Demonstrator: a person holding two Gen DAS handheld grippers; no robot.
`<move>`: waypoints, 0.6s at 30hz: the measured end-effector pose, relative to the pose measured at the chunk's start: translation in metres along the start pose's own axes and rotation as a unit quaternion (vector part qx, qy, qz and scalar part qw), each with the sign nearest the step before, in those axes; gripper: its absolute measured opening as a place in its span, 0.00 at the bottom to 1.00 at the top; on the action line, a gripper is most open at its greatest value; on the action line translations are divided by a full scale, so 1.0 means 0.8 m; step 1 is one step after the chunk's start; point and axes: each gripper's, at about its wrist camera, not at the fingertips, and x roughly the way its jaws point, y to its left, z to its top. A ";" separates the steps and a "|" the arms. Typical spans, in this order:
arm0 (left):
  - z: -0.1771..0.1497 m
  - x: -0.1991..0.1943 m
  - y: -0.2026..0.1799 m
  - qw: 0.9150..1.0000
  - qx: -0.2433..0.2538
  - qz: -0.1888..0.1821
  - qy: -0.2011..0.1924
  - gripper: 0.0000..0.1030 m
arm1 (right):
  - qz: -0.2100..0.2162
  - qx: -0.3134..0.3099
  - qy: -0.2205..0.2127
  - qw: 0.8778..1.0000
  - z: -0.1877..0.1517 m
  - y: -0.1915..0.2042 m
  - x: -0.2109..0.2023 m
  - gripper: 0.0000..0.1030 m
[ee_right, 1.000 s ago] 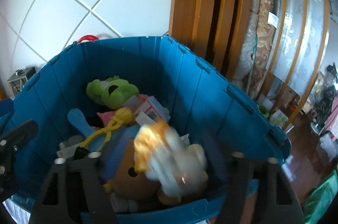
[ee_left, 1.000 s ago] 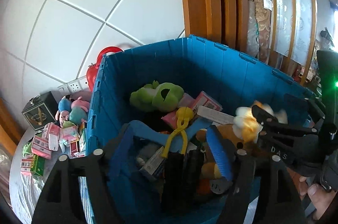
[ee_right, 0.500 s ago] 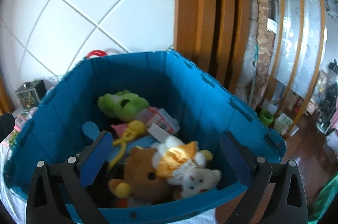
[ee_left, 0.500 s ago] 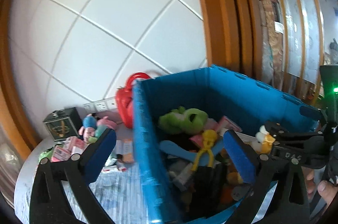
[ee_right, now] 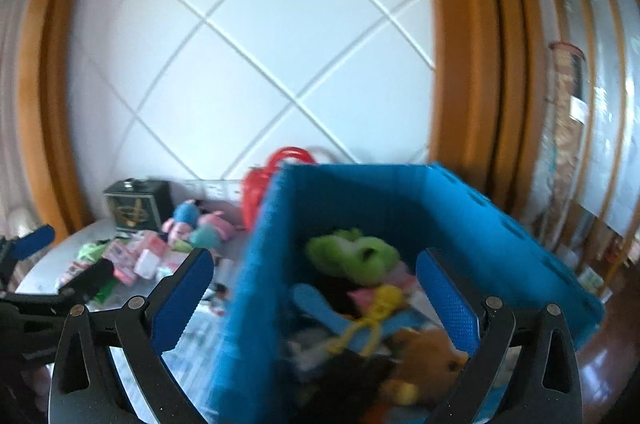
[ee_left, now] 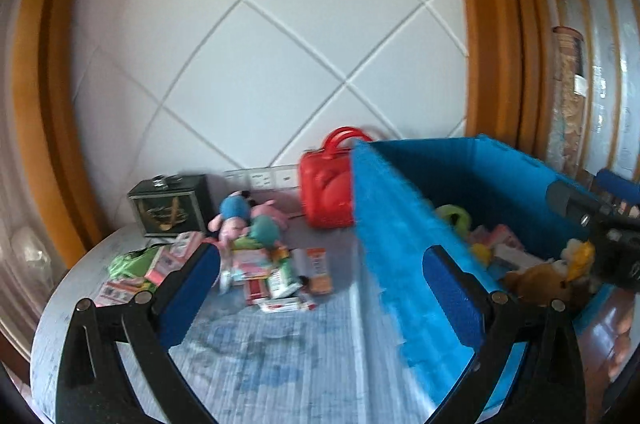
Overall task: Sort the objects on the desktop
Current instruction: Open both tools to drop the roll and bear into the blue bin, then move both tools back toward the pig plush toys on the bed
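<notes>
left gripper (ee_left: 320, 272): jaws wide apart, empty | right gripper (ee_right: 314, 278): jaws wide apart, empty | blue plastic crate (ee_left: 404, 256): table's right edge, holds soft toys | small pink boxes (ee_left: 256, 264) and plush pig (ee_left: 236, 220): heaped mid-table toward the far edge

A: Left wrist view — sits low behind its fingers (ee_left: 200, 276), facing the white wall across the counter (ee_left: 280, 356), blue bin (ee_left: 392, 256) near at right.

B: Right wrist view looks down into that bin (ee_right: 256, 288), close. Both share bin, red bag (ee_left: 326, 194), wall.
</notes>
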 end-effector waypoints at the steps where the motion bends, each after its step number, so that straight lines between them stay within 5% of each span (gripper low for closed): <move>1: -0.002 0.002 0.020 1.000 -0.004 0.007 0.003 1.00 | 0.007 -0.003 -0.004 1.000 0.004 0.015 0.000 1.00; 12: -0.036 0.042 0.219 0.996 -0.033 0.072 0.046 1.00 | 0.107 -0.020 0.022 0.994 0.017 0.188 0.047 1.00; 18: -0.064 0.112 0.265 0.989 -0.050 0.086 0.106 1.00 | 0.145 -0.018 0.085 0.986 -0.010 0.235 0.116 1.00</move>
